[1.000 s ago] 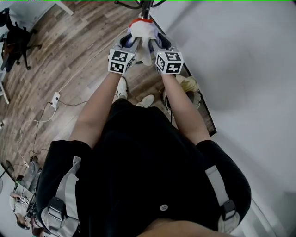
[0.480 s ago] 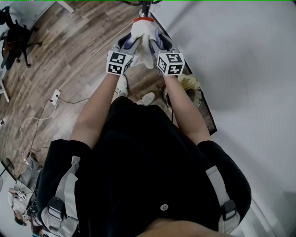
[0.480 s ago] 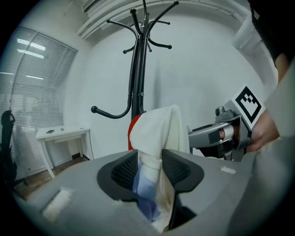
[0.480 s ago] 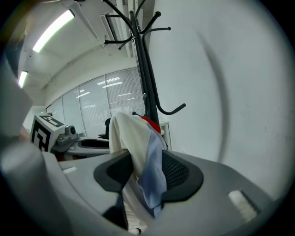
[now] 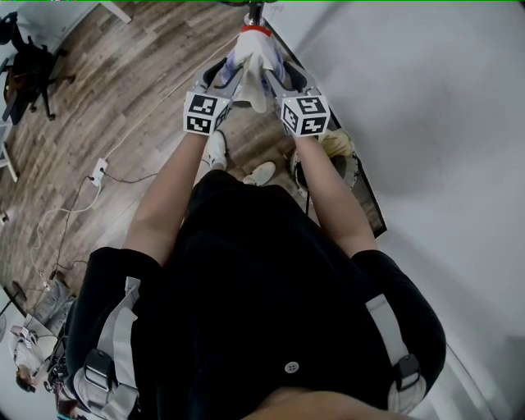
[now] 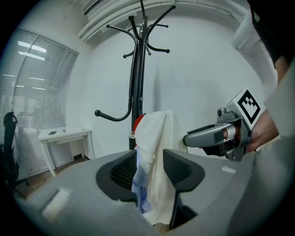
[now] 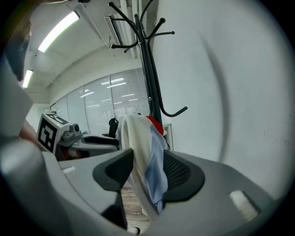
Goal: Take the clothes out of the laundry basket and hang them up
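A white garment (image 5: pixel 254 61) with blue and red parts hangs at the black coat rack (image 5: pixel 256 10), its top against the pole. My left gripper (image 5: pixel 223 72) and right gripper (image 5: pixel 283 72) flank it at about the same height. In the left gripper view the garment (image 6: pixel 156 152) runs down between the jaws of the left gripper (image 6: pixel 150 168). In the right gripper view the garment (image 7: pixel 138 143) likewise fills the gap of the right gripper (image 7: pixel 148 170). Both pairs of jaws have just been opening, and the cloth lies loosely between them. The laundry basket (image 5: pixel 332 160) stands on the floor below my right arm, with pale clothes in it.
The coat rack (image 6: pixel 137 78) has curved hooks low and high and stands close to a white wall. A dark panel (image 5: pixel 369 205) leans along that wall. A power strip with cables (image 5: pixel 97 174) lies on the wood floor at left. A white desk (image 6: pixel 64 136) stands farther off.
Both grippers have moved the garment a little farther toward the rack pole. The two marker cubes now stand wider apart, and the jaws have opened.
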`<act>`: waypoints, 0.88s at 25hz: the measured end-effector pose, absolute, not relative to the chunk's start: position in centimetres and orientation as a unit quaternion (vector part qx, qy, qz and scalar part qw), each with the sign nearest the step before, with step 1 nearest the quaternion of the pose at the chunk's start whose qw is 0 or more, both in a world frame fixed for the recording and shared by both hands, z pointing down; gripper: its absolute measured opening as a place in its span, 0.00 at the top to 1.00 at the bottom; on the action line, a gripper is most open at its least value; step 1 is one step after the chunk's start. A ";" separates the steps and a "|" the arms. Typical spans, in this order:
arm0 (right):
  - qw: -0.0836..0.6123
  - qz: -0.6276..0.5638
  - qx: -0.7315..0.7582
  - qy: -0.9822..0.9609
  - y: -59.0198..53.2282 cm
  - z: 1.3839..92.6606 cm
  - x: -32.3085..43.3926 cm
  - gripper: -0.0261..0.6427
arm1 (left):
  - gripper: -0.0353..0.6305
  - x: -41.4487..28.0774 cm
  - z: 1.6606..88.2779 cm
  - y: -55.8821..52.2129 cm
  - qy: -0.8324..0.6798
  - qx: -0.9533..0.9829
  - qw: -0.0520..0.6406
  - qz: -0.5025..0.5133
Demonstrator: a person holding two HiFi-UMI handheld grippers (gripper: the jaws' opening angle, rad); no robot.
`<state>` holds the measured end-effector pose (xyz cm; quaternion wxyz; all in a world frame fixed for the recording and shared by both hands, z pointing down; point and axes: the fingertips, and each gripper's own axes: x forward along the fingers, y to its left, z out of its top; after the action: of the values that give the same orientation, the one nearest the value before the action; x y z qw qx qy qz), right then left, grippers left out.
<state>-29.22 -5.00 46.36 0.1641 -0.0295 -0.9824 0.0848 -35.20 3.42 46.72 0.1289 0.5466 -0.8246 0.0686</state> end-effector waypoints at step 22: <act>0.043 0.051 -0.042 -0.997 -3.4 32.3 -20.9 0.59 | 0.60 -28.4 33.6 4.4 -0.770 0.636 0.042 0.035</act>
<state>-20.95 -3.36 32.29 0.0435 -0.0421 -0.9969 0.0510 -28.37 4.39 33.64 0.0424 0.6358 -0.7699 0.0353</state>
